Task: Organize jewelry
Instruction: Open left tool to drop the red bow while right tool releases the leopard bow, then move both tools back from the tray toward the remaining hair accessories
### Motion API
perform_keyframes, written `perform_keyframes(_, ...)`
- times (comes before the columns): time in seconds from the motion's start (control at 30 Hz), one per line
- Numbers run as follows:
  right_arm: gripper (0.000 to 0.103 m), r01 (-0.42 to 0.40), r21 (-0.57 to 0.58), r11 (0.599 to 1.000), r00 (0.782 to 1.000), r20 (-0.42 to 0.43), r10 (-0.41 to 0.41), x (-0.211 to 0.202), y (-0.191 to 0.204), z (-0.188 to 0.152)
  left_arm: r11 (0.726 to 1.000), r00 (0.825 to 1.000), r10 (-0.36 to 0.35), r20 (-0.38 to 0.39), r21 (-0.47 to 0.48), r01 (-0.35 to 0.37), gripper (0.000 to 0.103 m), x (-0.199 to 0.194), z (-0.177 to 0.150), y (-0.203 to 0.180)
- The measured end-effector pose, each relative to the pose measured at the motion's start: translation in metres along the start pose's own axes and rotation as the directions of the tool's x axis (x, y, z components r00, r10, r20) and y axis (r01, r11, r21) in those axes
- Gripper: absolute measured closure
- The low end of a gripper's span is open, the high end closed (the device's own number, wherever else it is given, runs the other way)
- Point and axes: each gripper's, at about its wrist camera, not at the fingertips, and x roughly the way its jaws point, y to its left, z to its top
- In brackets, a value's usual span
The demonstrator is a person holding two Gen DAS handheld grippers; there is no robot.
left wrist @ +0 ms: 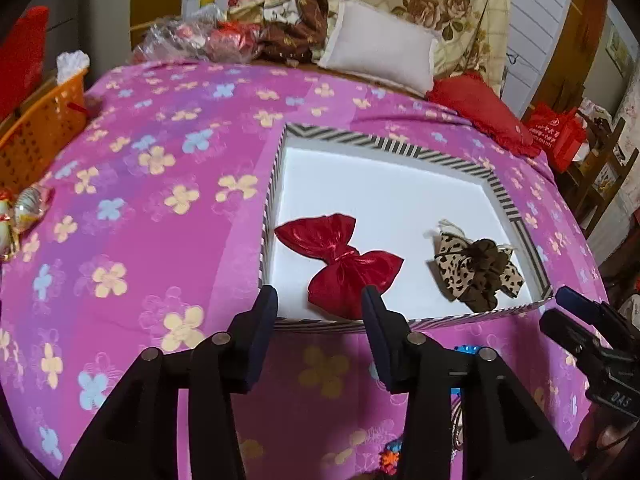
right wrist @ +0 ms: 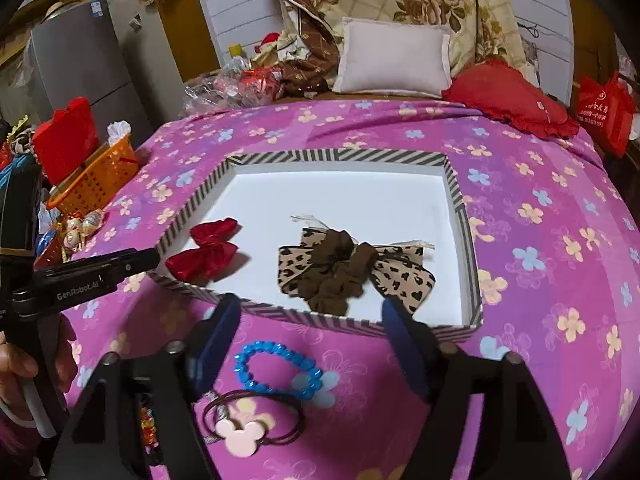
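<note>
**Two bows in the striped tray, both grippers empty**

Nearest the right gripper point(right wrist: 312, 312), on the pink flowered bedspread point(right wrist: 540, 240), lie a blue bead bracelet point(right wrist: 276, 368) and a brown hair tie with a pale mouse-head charm point(right wrist: 240, 432). Its jaws stand wide apart with nothing between them. The left gripper point(left wrist: 320, 296) also has its jaws apart and empty, hanging just over the tray's near rim. Beyond sits the striped tray point(right wrist: 336, 157), white inside. In it rest a red satin bow point(left wrist: 340, 260) to the left and a leopard-print bow with a brown scrunchie point(right wrist: 348, 272) to the right, apart from each other. Farther off sit an orange basket point(right wrist: 96, 180), a white pillow point(right wrist: 394, 60) and a red cushion point(right wrist: 512, 96).
</note>
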Motion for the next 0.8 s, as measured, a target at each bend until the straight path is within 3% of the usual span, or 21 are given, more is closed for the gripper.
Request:
perform_keyframes(0.17, 0.024, -0.009, -0.016, 1.000, 1.000, 0.011, 0.009, -0.015, 0.010, -0.010, 1.000, 1.000, 0.002, 0.031, -0.001, -0.002, 0.080, -0.019, -0.004, 0.002)
perform_keyframes(0.8, 0.021, 0.002, -0.013, 1.000, 1.000, 0.031, -0.001, -0.054, 0.024, -0.055, 0.986, 0.987, 0.135, 0.091, 0.082, -0.143, 0.080, -0.069, -0.059, -0.005)
